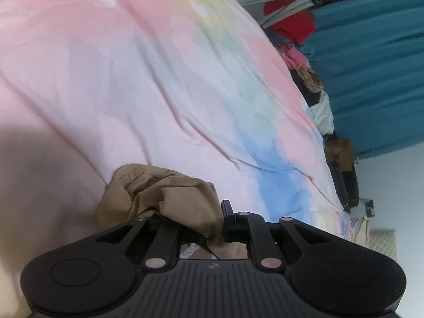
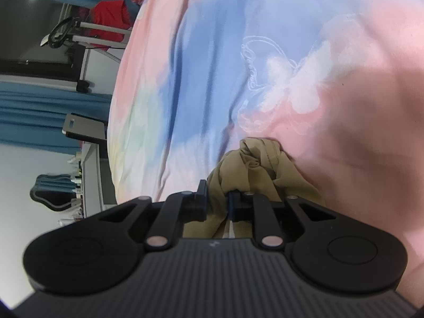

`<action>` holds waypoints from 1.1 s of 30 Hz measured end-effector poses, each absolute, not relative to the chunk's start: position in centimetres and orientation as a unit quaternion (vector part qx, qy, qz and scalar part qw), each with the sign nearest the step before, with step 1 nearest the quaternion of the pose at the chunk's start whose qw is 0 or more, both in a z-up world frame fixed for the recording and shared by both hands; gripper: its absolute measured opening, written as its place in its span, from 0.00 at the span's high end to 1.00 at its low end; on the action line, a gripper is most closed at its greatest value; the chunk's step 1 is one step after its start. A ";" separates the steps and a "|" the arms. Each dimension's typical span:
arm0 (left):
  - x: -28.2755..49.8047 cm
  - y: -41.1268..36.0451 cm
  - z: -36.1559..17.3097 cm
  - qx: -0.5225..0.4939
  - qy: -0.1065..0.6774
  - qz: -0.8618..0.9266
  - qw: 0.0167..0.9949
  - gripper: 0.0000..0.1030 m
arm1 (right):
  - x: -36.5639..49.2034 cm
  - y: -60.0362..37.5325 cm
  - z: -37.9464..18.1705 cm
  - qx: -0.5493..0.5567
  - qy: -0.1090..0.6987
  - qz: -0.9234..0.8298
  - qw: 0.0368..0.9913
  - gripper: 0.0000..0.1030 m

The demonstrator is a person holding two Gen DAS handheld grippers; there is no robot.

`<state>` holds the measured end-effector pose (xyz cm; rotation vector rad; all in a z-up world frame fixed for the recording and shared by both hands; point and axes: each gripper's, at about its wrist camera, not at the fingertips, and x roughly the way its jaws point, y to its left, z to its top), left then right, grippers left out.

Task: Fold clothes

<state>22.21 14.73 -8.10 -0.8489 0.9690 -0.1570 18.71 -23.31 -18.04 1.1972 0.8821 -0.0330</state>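
Observation:
A tan garment (image 1: 159,196) is bunched between the fingers of my left gripper (image 1: 190,220), which is shut on it above the bed. The same tan garment (image 2: 254,169) is bunched in my right gripper (image 2: 217,198), whose fingers are shut on a fold of it. Most of the garment hangs below the grippers and is hidden. Behind it lies a pastel pink, blue and yellow bedsheet (image 1: 159,79), which also fills the right wrist view (image 2: 238,53).
A pile of clothes, red (image 1: 291,18) and pink among them, lies at the bed's far edge by a blue curtain (image 1: 376,66). In the right wrist view there is a red cloth (image 2: 111,16) on a metal rack, a blue curtain (image 2: 39,111) and a grey shelf (image 2: 90,180).

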 end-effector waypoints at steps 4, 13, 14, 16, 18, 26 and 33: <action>21.1 13.4 -6.8 -0.335 0.443 -0.087 0.827 0.64 | 18.6 -22.9 -17.2 0.513 0.395 0.012 0.762 0.72; 17.0 9.3 -3.2 -0.124 0.373 -0.080 0.916 0.21 | 16.2 -19.2 -12.2 0.336 0.334 0.065 0.878 0.27; 16.6 8.9 -3.1 -0.095 0.367 -0.071 0.923 0.21 | 16.1 -18.7 -12.1 0.307 0.333 0.065 0.889 0.27; 16.2 8.4 -3.5 -0.067 0.366 -0.062 0.926 0.21 | 15.9 -17.9 -12.3 0.258 0.338 0.065 0.903 0.27; 16.2 8.1 -4.5 -0.054 0.376 -0.057 0.923 0.21 | 16.1 -17.2 -13.2 0.228 0.348 0.066 0.907 0.28; 16.4 7.9 -7.0 -0.027 0.392 -0.051 0.918 0.21 | 16.3 -15.5 -14.4 0.161 0.345 0.063 0.922 0.27; 15.6 7.6 -6.5 -0.019 0.379 -0.047 0.924 0.21 | 16.2 -15.0 -14.2 0.145 0.344 0.061 0.926 0.27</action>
